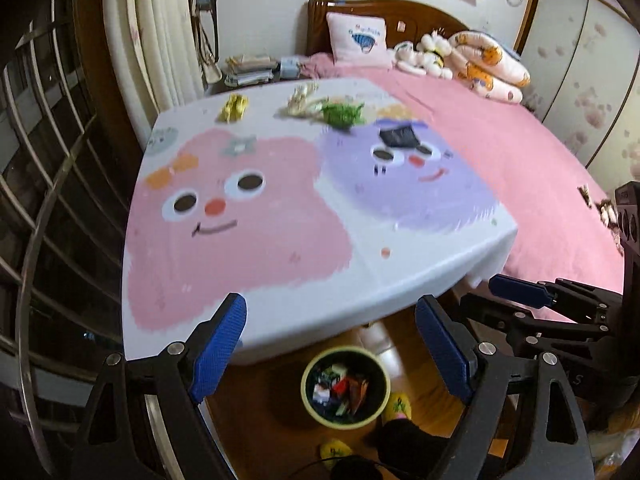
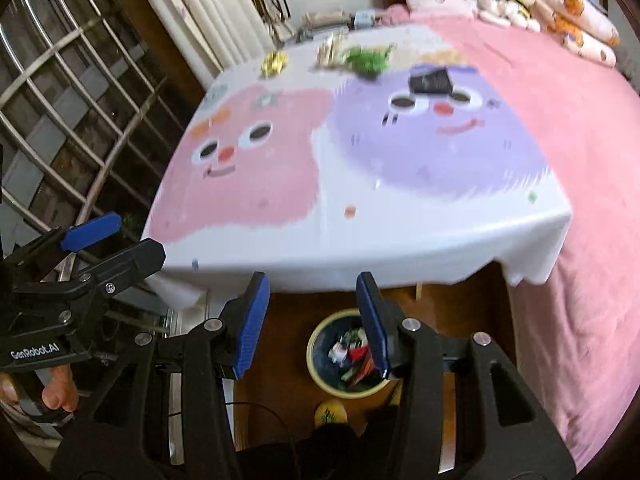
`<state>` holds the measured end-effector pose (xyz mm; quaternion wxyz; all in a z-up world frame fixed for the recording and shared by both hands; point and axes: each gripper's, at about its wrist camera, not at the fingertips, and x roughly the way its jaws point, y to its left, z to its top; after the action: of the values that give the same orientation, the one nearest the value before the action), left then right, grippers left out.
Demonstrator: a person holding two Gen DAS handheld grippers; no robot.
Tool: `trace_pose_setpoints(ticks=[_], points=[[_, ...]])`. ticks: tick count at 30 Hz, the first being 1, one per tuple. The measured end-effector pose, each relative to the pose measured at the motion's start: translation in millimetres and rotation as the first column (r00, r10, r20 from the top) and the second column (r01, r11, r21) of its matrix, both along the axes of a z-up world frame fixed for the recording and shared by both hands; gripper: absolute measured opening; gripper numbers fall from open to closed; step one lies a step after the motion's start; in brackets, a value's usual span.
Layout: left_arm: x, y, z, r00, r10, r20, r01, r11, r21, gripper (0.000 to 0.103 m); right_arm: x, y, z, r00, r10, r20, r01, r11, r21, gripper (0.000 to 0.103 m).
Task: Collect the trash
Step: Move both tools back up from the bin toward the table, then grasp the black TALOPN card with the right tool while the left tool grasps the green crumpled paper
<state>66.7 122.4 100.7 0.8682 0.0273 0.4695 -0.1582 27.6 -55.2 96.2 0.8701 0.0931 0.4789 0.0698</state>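
A table with a pink and purple cartoon cloth [image 1: 248, 248] [image 2: 280, 184] holds trash at its far edge: a yellow wrapper [image 1: 233, 107] [image 2: 273, 62], a beige wrapper [image 1: 301, 99] [image 2: 330, 51], a green wrapper [image 1: 342, 114] [image 2: 366, 60] and a black packet [image 1: 399, 136] [image 2: 432, 79]. A yellow-rimmed bin [image 1: 345, 386] [image 2: 347, 354] with wrappers inside stands on the floor below the near edge. My left gripper [image 1: 330, 344] [image 2: 116, 240] is open and empty above the bin. My right gripper [image 2: 314, 324] [image 1: 524, 292] is open and empty above the bin.
A bed with a pink cover [image 1: 520, 152] [image 2: 580, 140] lies right of the table, with a pillow and plush toys at its head. A barred window [image 1: 44, 160] [image 2: 68, 92] and curtain are to the left. Yellow slippers [image 1: 398, 406] sit beside the bin.
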Motion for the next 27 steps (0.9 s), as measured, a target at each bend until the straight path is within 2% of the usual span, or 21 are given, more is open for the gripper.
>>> trace_pose_setpoints(ticks=[6,11,16,21,27], points=[[36.6,-12.8,26.8,0.998,-0.016,0.058,0.016,1.000,0.004,0.088,28.3,-15.0,22.0,0.998,-0.009,0.057,0.011,0.999,-0.035,0.042],[80.3,-25.9,31.1,0.997,0.002,0.076,-0.003,1.000,0.007,0.088,72.6,-42.0,29.5,0.996,-0.015,0.086,0.019,0.999,-0.048,0.043],[138.7,-45.4,20.6,0.996,0.057,0.075,-0.058,0.998,0.018,0.088,140.2,-70.9,19.2,0.996,0.015,0.088,-0.010,0.998,-0.055,0.043],[206.3,-71.9,4.3,0.992,0.122,0.037,-0.123,0.992,0.021,0.088,211.9,-99.9,0.6,0.996,0.068,0.050,-0.065,0.996,-0.058,0.043],[282.3,-110.1,-20.8,0.984,0.176,0.000,-0.176,0.984,0.033,0.088,299.3,-132.0,-25.2,0.979,0.202,0.028,-0.197,0.973,-0.117,0.053]])
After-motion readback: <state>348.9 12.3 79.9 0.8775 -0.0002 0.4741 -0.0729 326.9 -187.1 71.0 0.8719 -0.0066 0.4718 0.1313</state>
